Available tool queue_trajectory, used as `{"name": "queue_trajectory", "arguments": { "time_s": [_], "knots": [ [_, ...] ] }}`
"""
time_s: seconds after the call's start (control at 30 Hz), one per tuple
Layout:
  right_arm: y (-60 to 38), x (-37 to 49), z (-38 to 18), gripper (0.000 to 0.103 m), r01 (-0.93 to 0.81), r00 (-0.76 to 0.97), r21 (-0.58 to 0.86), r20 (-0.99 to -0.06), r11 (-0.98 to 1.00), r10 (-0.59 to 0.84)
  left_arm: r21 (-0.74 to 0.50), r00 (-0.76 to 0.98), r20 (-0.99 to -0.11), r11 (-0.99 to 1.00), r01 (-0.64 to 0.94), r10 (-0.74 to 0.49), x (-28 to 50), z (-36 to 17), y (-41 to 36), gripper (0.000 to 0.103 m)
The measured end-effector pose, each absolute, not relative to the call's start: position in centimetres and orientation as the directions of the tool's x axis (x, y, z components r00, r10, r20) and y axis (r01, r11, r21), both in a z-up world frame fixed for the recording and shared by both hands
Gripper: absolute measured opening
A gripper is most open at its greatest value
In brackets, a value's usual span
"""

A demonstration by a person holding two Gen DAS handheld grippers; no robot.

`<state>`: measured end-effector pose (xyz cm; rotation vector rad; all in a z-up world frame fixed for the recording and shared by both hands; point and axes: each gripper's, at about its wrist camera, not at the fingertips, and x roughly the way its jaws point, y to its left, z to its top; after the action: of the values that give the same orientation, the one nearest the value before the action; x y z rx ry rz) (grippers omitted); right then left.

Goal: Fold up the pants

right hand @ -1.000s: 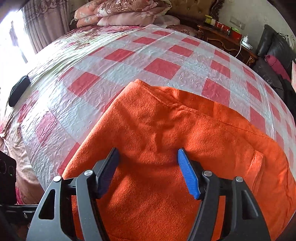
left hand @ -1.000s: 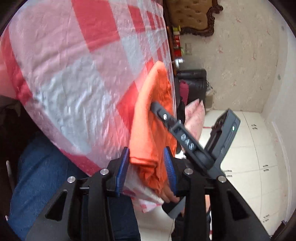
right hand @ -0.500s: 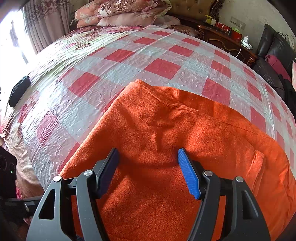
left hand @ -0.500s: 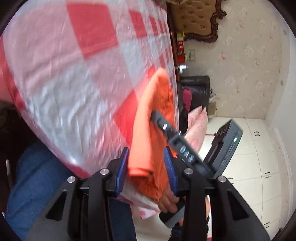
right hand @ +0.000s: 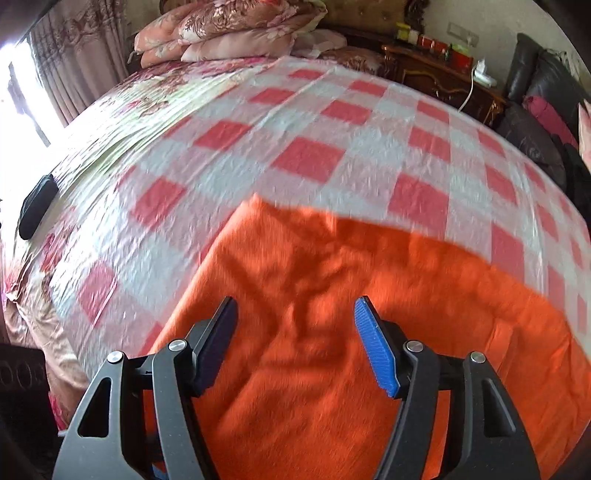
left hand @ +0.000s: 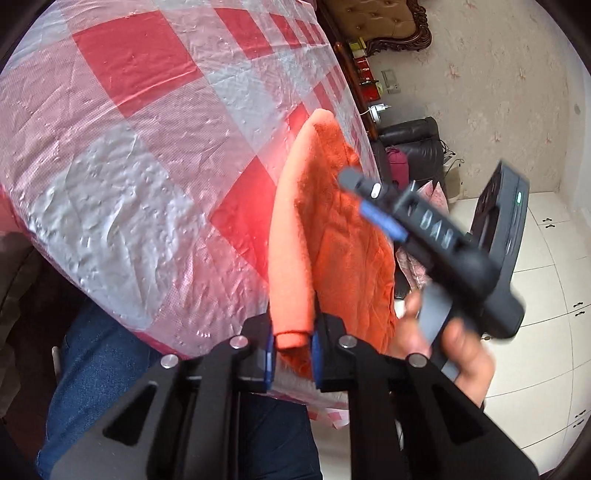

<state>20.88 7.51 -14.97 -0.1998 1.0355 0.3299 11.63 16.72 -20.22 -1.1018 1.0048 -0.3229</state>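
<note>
The fuzzy orange fleece pants (right hand: 332, 332) lie near the edge of the bed, spread flat on the shiny red-and-white checked plastic sheet (right hand: 306, 158) that covers it. The cloth looks soft and thick, with little wrinkles in the middle. One edge of the pants is bunched into a thick roll (left hand: 291, 266).

The left tongs (left hand: 291, 350) are closing on that rolled edge. The blue pads touch the cloth on both sides, so they are pinching it. The right tongs (right hand: 295, 332) hover over the wide flat part of the pants. Their jaws stand wide apart and hold nothing. In the left view you can see the person's hand (left hand: 454, 343) around the black handle of the right tongs.

I think this is the start of a fold: one side is being grabbed and the other side is not grabbed yet. Next, the right tongs likely need to go down and pinch the pants' edge too. Then both could lift and lay the cloth over itself. The sheet looks slippery, so the pants may slide if pulled too fast.

Further off are flowery pink pillows (right hand: 229, 29), a dark wooden side cabinet (right hand: 443, 74), and a black leather chair (left hand: 413, 144) by the wall.
</note>
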Motion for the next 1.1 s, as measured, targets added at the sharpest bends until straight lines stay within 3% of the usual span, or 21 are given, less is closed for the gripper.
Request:
{"name": "queue_trajectory", "arguments": {
  "time_s": [0.17,0.27,0.33,0.5,0.7,0.8,1.1],
  "knots": [
    [9.5,24.0,-16.0,0.056,-0.379,0.462,-0.089,-0.88,0.921,0.105,-0.845,0.542,-0.525,0.479,-0.238,-0.656,12.0,-20.1,16.4,0.014],
    [9.8,25.2,-16.6,0.056,-0.36,0.472,-0.09,-0.876,0.928,0.098,-0.845,0.548,-0.524,0.481,-0.234,-0.652,12.0,-19.8,16.0,0.013],
    [9.9,25.5,-16.7,0.059,-0.35,0.486,-0.096,-0.869,0.932,0.093,-0.85,0.551,-0.516,0.472,-0.233,-0.657,11.9,-19.9,16.1,0.013],
    [9.0,26.3,-17.0,0.078,-0.318,0.493,-0.075,-0.865,0.945,0.097,-0.859,0.556,-0.503,0.454,-0.237,-0.662,11.3,-20.3,16.5,0.013],
    [7.1,24.3,-14.7,0.071,-0.281,0.491,0.009,-0.858,0.96,0.152,-0.878,0.575,-0.473,0.416,-0.238,-0.668,10.7,-20.9,16.9,0.014],
    [5.7,20.4,-13.5,0.071,-0.287,0.534,-0.044,-0.837,0.957,0.122,-0.884,0.578,-0.458,0.413,-0.218,-0.676,10.7,-20.9,17.0,0.017],
    [1.6,14.9,-17.1,0.069,-0.25,0.474,-0.081,-0.879,0.965,0.049,-0.867,0.584,-0.488,0.437,-0.238,-0.649,10.3,-20.3,16.8,0.016]
  ]
}}
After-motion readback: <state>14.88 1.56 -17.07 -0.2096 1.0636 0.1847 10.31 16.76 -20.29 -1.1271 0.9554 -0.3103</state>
